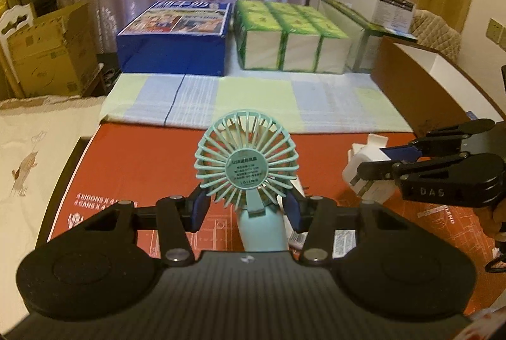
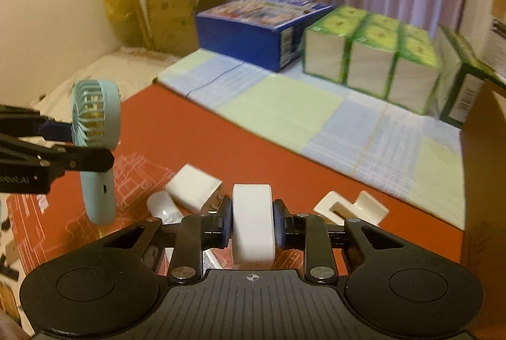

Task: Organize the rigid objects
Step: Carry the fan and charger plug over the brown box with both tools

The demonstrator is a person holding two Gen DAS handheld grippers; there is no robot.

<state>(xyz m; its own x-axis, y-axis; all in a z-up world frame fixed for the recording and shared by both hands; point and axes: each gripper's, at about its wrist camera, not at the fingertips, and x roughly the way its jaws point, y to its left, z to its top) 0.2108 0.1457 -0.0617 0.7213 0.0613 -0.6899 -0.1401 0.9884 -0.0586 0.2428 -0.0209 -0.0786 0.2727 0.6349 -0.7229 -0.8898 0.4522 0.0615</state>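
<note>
Between left fingers (image 1: 202,207), teal fan (image 1: 248,159), clamped

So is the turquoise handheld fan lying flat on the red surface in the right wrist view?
No, the turquoise fan hangs clear above the red surface, gripped by the left tongs.

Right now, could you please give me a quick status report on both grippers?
Left gripper shut on fan, lifted. Right gripper shut on white charger. Other white pieces on red board; nothing blocking.
</note>
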